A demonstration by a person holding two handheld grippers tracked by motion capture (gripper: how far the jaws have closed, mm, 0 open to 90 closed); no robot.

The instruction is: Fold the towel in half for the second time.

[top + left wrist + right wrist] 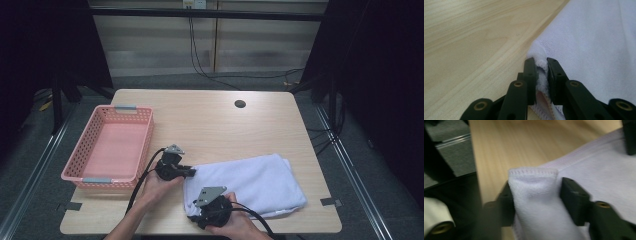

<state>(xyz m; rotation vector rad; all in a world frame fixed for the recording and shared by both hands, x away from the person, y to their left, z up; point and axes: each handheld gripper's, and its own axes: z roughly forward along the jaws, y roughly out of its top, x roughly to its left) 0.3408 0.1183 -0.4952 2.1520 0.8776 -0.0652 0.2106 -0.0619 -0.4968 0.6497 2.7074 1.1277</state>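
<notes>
A folded white towel (250, 180) lies on the front right part of the wooden table (210, 125). My left gripper (192, 171) is at the towel's left edge, and in the left gripper view it (541, 66) is shut on a pinched-up bit of the towel's (594, 45) hem. My right gripper (196, 213) is at the towel's front left corner. In the right gripper view its jaws (534, 192) press on both sides of a raised, stitched corner of the towel (534, 195). A person's hands hold both grippers from the front edge.
An empty pink plastic basket (145, 145) stands at the table's left side, close to my left gripper. A small round hole (240, 104) is in the tabletop at the back. Grey tape marks (331, 202) sit near the front corners. Cables trail off the front edge.
</notes>
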